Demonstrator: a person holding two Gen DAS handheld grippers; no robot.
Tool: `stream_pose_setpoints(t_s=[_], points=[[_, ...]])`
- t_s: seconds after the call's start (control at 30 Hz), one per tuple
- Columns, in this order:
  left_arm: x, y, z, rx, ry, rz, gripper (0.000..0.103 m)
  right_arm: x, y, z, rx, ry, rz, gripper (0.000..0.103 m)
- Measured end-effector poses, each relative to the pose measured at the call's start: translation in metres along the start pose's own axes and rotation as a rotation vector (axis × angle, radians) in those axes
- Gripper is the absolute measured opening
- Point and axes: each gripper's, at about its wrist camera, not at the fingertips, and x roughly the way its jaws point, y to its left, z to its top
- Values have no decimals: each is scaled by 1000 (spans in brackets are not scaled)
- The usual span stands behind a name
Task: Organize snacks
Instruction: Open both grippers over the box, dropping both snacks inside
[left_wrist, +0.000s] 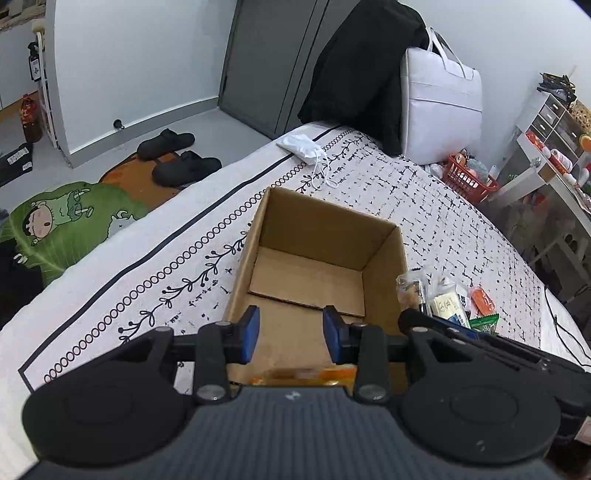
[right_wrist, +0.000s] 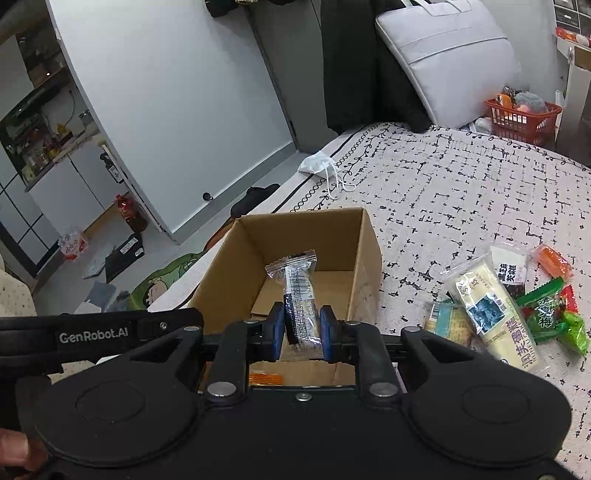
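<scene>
Right gripper: clenched on a clear-wrapped snack bar, held upright over the near end of the cardboard box, seemingly so it can drop inside.
Left gripper: jaws apart, holding nothing, hovering over the box's near edge, apparently done with its own delivery or waiting.
Box contents: an orange packet lies on the floor at the near wall; the rest is bare cardboard.
Snack pile: loose packets lie on the patterned bedspread just right of the box, within the right gripper's reach.
Progress: judged early, since most snacks are outside.
</scene>
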Motion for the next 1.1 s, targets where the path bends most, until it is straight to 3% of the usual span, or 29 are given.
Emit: stream_pose_setpoints(t_s=[0.17, 0.37, 0.4, 0.5, 0.53, 0.63, 0.77, 0.83, 0.93, 1.1], points=[[-6, 4, 0, -12, 7, 22, 40, -2, 3, 0, 5, -16, 24, 21], [-17, 11, -4, -60, 16, 33, 46, -4, 2, -3, 12, -10, 30, 30], [-21, 12, -5, -70, 14, 29, 48, -8, 2, -3, 10, -12, 29, 34], [-31, 11, -9, -82, 2, 42, 66, -18, 4, -3, 5, -25, 27, 49], [-35, 11, -10, -85, -7, 50, 72, -22, 4, -3, 2, -30, 25, 50], [-45, 9, -12, -97, -29, 62, 78, -30, 3, -4, -2, -34, 21, 58], [-62, 5, -15, -105, -75, 46, 96, -43, 0, -6, -12, -44, 13, 71], [-70, 1, -17, -91, -97, 49, 99, -49, -2, -7, -15, -56, 10, 83], [-78, -3, -20, -88, -115, 74, 101, -60, -5, -8, -19, -79, 3, 92], [-92, -9, -28, -94, -140, 48, 101, -76, -11, -11, -24, -112, -9, 99]])
